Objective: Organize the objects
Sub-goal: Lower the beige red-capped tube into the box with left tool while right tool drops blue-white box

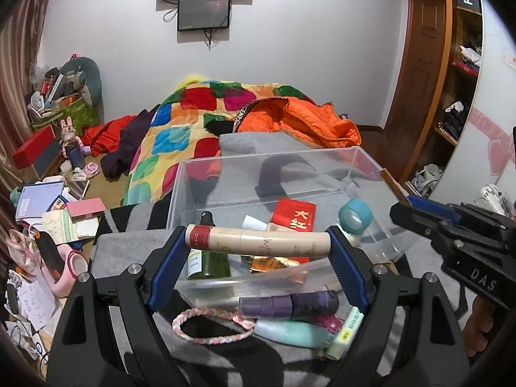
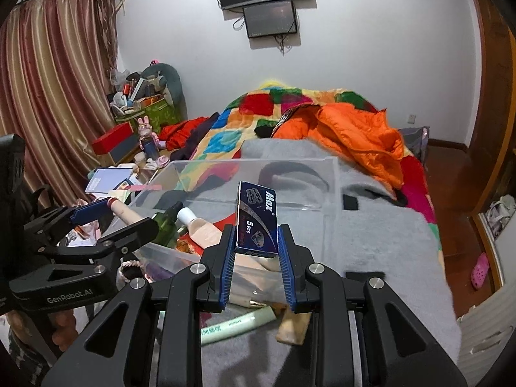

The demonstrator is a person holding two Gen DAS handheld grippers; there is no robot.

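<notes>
My left gripper (image 1: 258, 250) is shut on a long beige cosmetic tube (image 1: 277, 242) with a red band, held end to end above the near side of a clear plastic bin (image 1: 274, 158). In the right wrist view that tube (image 2: 127, 214) juts out past the left gripper's fingers (image 2: 93, 210). My right gripper (image 2: 255, 232) is shut on a dark blue "Max" box (image 2: 257, 213), which stands upright over the bin's near wall (image 2: 258, 161). The right gripper (image 1: 422, 209) also shows at the right edge of the left wrist view.
Inside the bin lie a green bottle (image 1: 206, 262), a red packet (image 1: 295, 214) and a teal tape roll (image 1: 354, 216). On the grey blanket (image 2: 387, 242) before it are a purple cylinder (image 1: 290, 303), a braided bracelet (image 1: 206, 325) and a mint tube (image 1: 290, 332). Clutter lies at the left.
</notes>
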